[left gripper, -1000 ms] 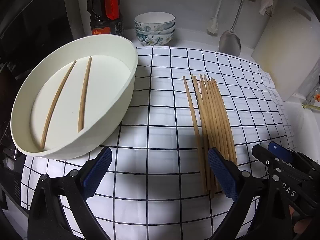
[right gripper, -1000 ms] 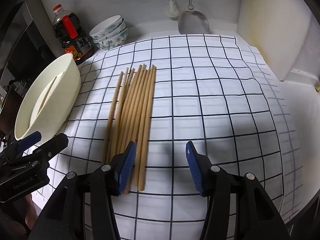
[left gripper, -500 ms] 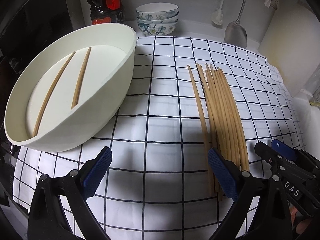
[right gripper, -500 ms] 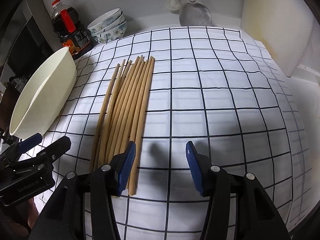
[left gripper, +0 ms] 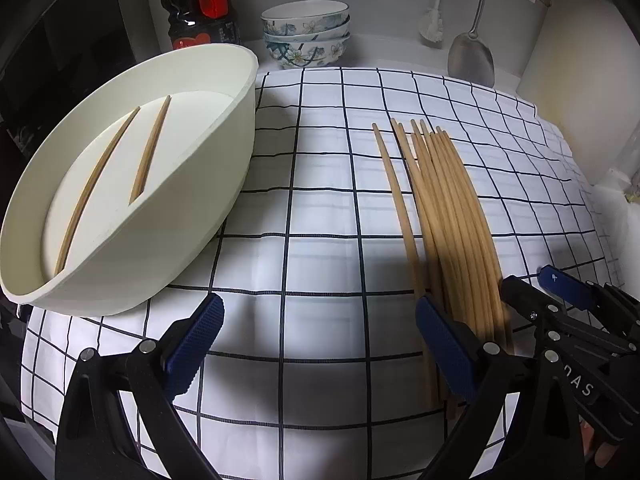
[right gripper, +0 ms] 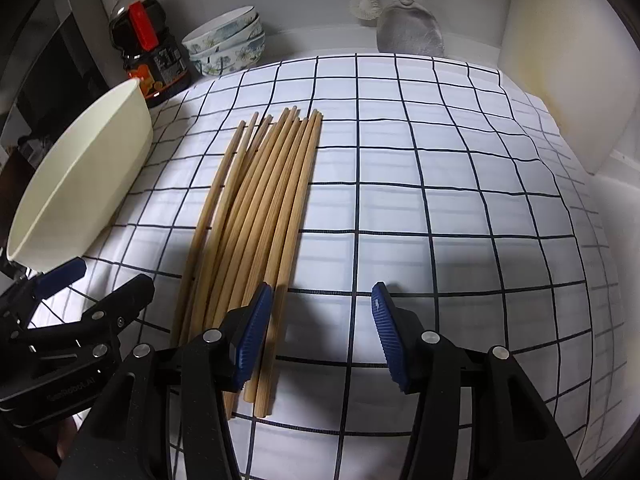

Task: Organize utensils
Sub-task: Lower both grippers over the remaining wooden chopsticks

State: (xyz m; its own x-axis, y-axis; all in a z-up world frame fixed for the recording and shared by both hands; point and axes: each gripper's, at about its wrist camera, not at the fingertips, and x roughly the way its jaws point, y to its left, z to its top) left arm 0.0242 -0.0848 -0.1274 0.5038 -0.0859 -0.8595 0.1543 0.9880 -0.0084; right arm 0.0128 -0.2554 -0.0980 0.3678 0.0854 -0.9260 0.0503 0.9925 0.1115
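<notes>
Several wooden chopsticks (left gripper: 448, 216) lie side by side on the checked cloth, also in the right wrist view (right gripper: 256, 216). A cream oval basin (left gripper: 224, 184) at the left holds two chopsticks (left gripper: 150, 156); it also shows in the right wrist view (right gripper: 80, 184). My left gripper (left gripper: 320, 340) is open and empty, low over the cloth, its right finger over the near ends of the bundle. My right gripper (right gripper: 320, 328) is open and empty, its left finger over the rightmost chopsticks' near ends.
A soy sauce bottle (left gripper: 200, 4), stacked patterned bowls (left gripper: 306, 34), a metal spatula (left gripper: 470, 56) and a brush (left gripper: 432, 28) stand along the back wall. A white cutting board (right gripper: 568, 60) leans at the right. The checked cloth (right gripper: 460, 208) covers the counter.
Both grippers have come forward and lower toward the chopsticks; the bundle and basin look larger. Both stay open. Nothing on the cloth has moved.
</notes>
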